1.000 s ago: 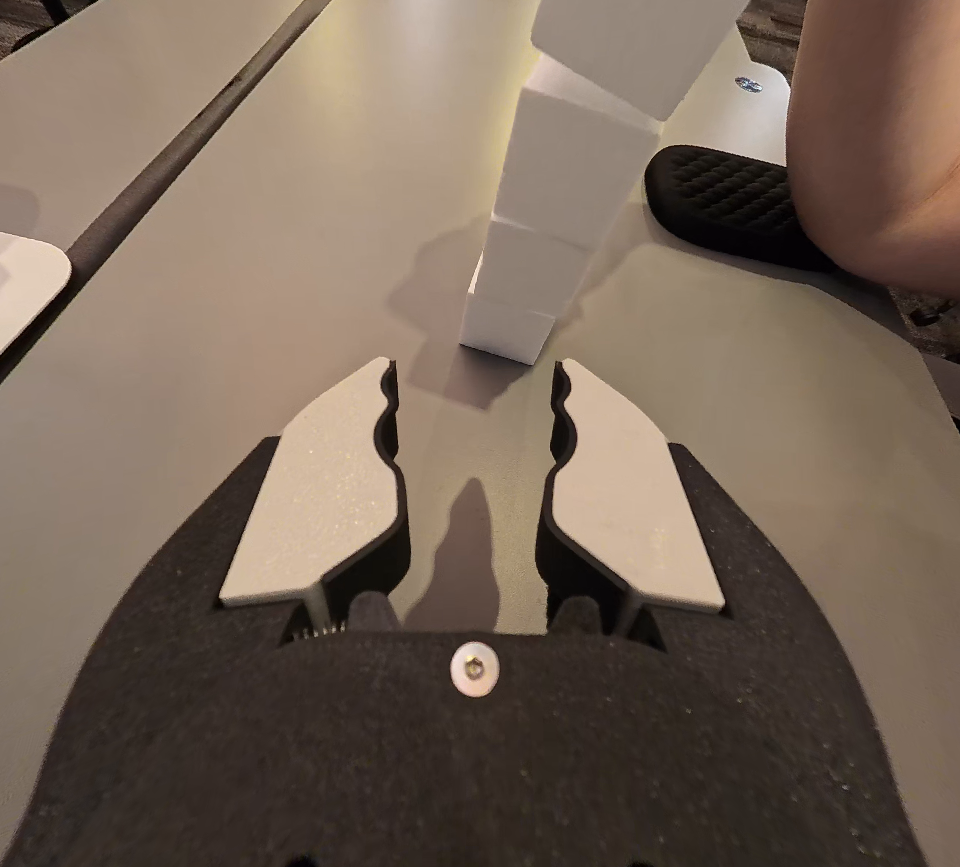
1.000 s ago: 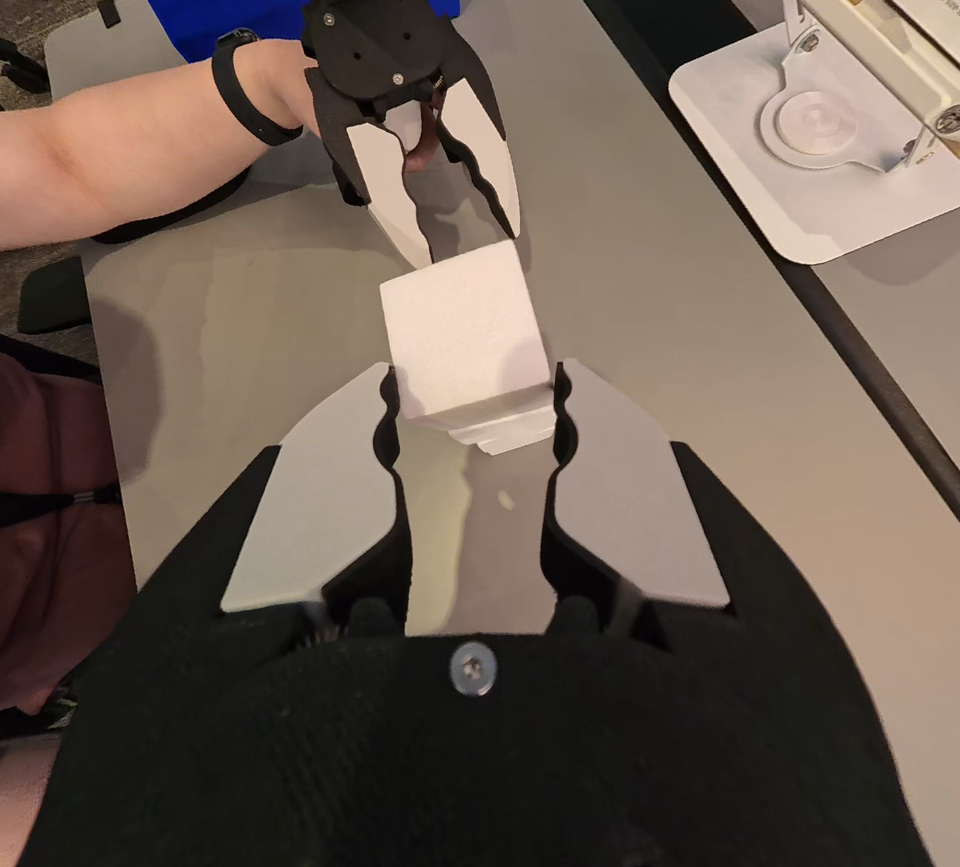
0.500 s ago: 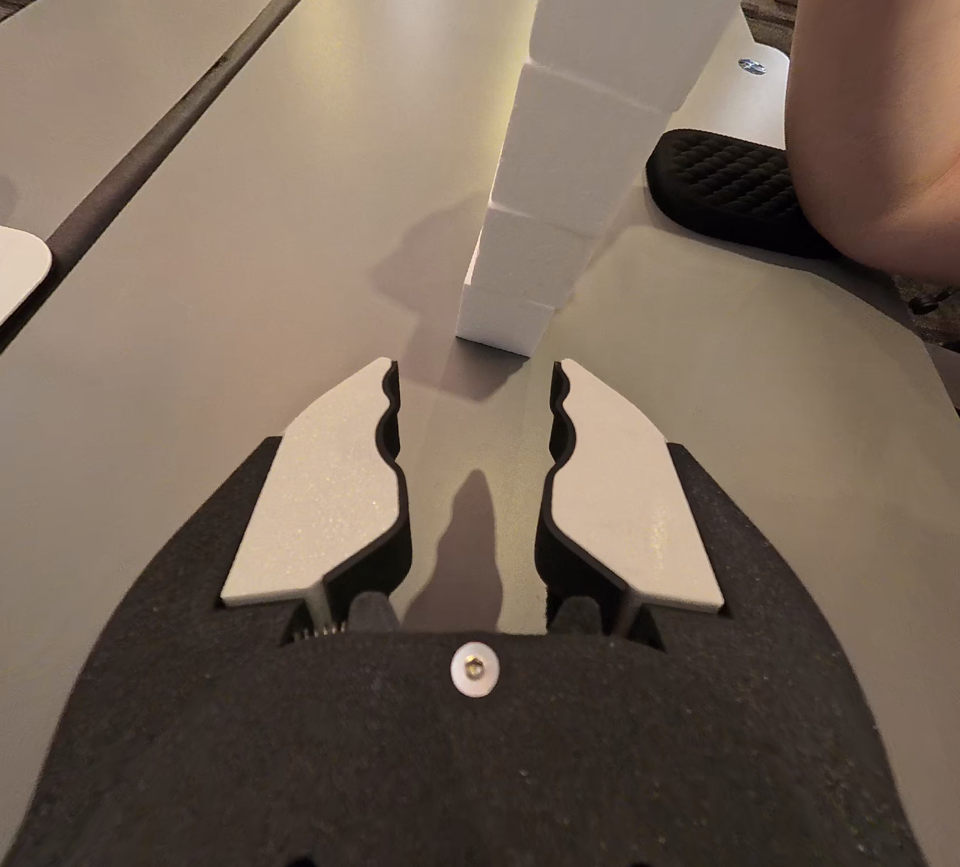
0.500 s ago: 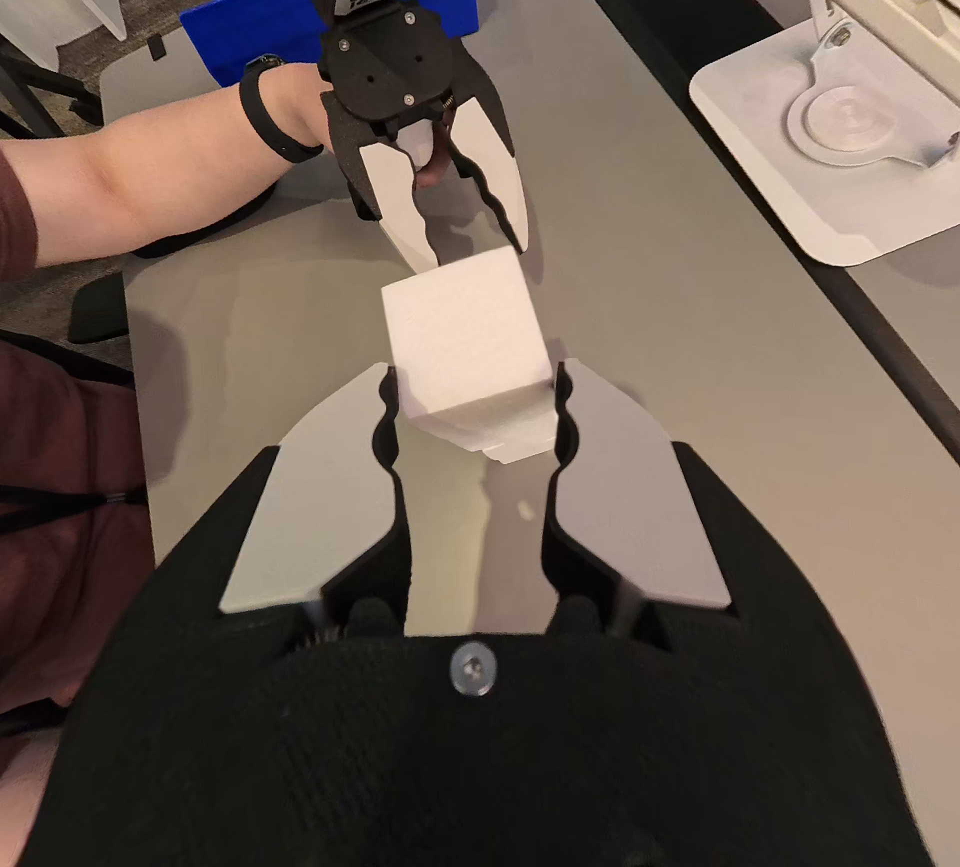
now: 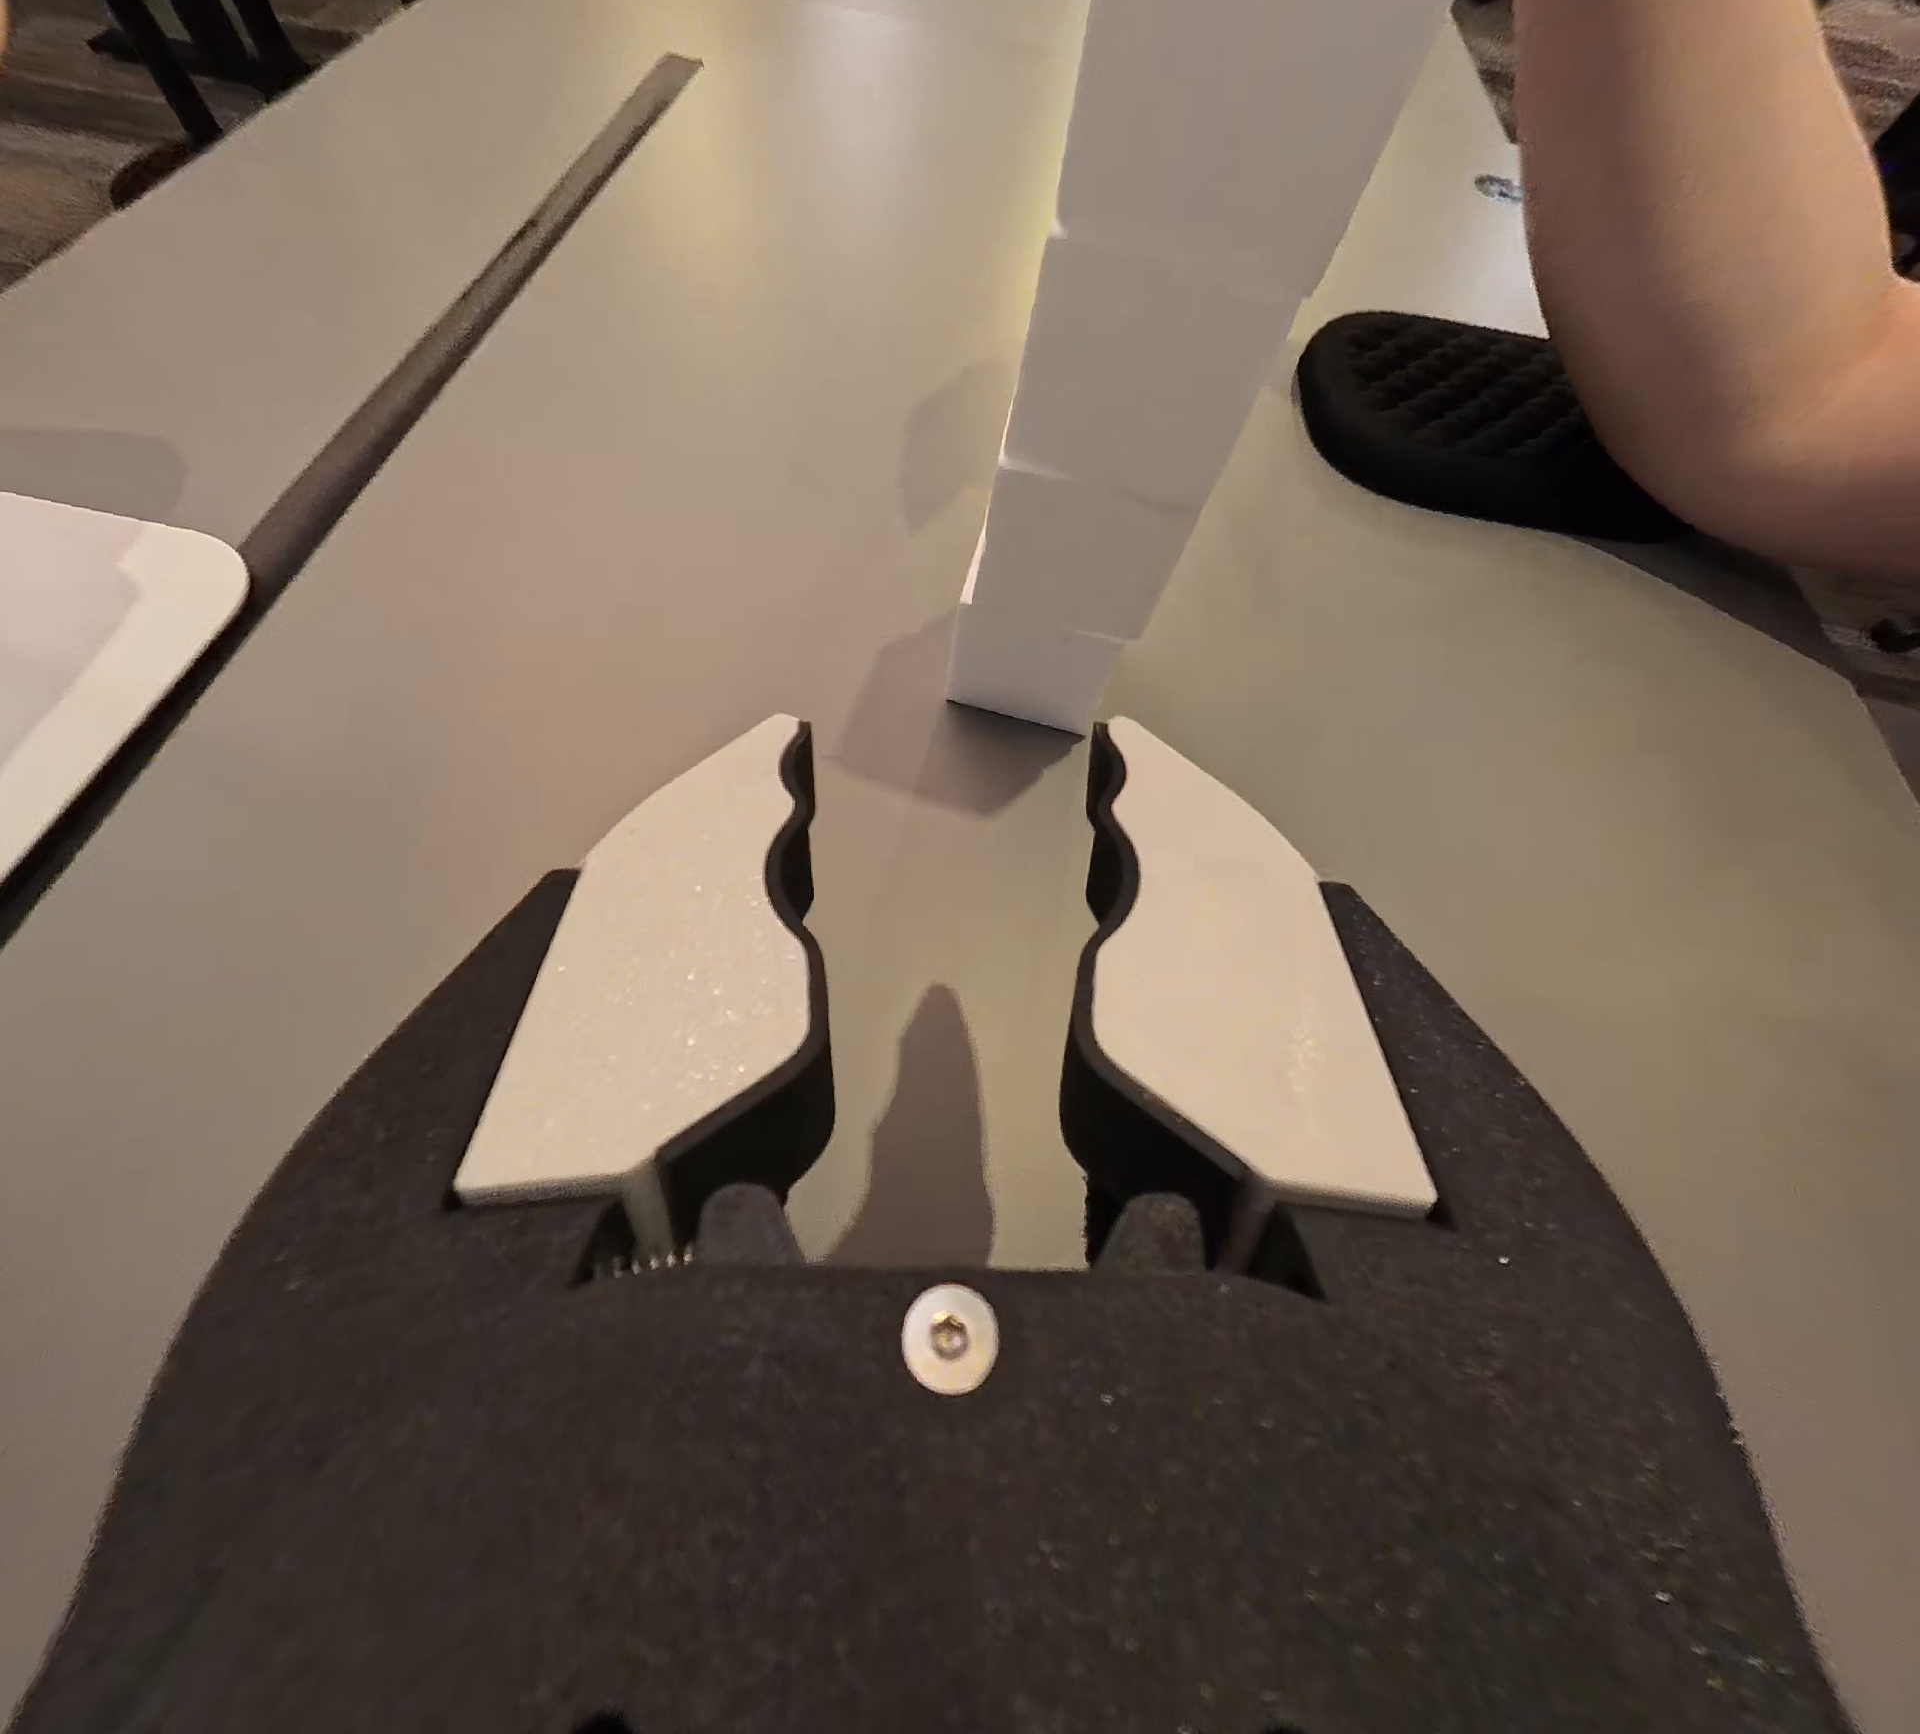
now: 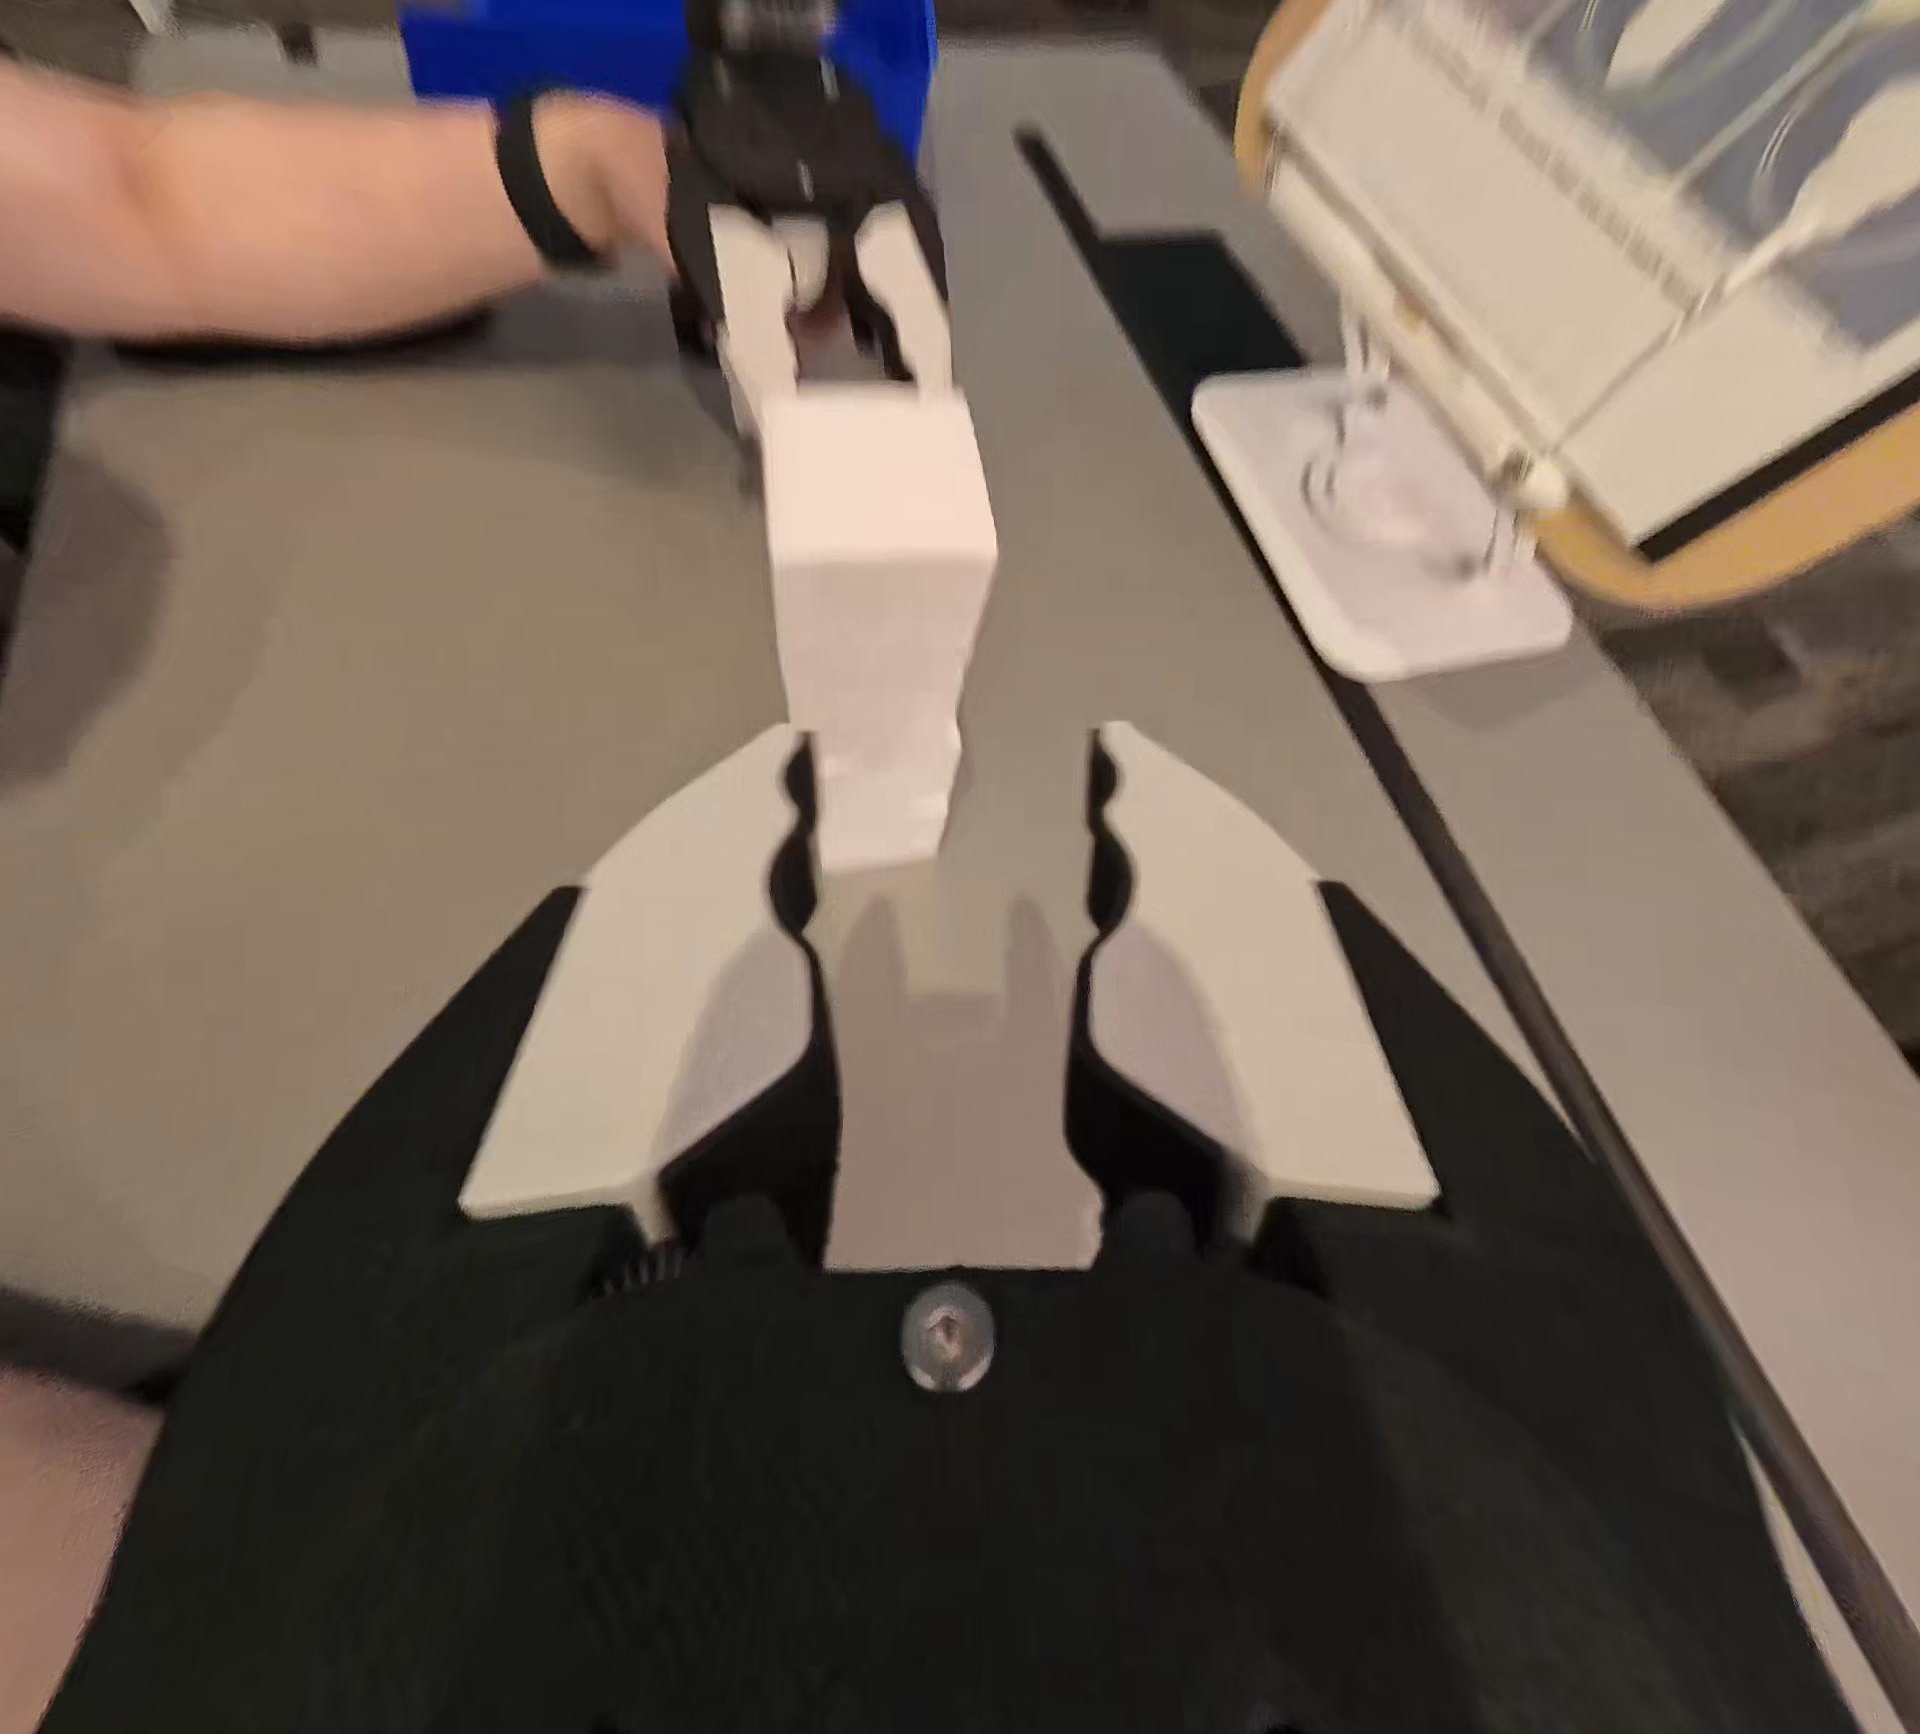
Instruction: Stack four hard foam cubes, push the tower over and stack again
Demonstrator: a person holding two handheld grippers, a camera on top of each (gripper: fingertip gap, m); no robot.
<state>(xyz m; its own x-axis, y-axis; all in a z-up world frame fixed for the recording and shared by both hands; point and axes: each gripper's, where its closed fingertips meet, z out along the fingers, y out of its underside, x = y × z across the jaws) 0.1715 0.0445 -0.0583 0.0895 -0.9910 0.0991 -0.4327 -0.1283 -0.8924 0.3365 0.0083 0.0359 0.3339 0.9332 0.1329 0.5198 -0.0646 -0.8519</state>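
Note:
A tower of white foam cubes point(image 5: 1132, 396) stands upright on the grey table point(image 5: 520, 541); its top runs out of the left wrist view. My left gripper point(image 5: 951, 728) is open and empty, low over the table just short of the tower's base. In the blurred right wrist view the same tower point(image 6: 878, 604) rises beyond my right gripper point(image 6: 951, 734), which is open and empty, its left fingertip point(image 6: 774, 754) close beside the tower's lower part. The left gripper point(image 6: 831, 334) shows behind the tower there.
A person's bare arm point(image 5: 1683, 178) and a black padded armrest point(image 5: 1455, 427) lie right of the tower. A dark slot point(image 5: 499, 271) runs along the table. A white stand base point(image 6: 1382, 531) holding a framed board point(image 6: 1621, 157) sits at the right. Blue bins point(image 6: 603, 22) are behind. My right fingertips sit around 20 centimetres from my left ones. Both grippers' tips are roughly 35 centimetres from the dark slot point(image 5: 499, 271).
The right gripper has drawn back from the top cube and dropped lower, leaving the tower standing. The left gripper stays open near the tower's base, tilted up a little.

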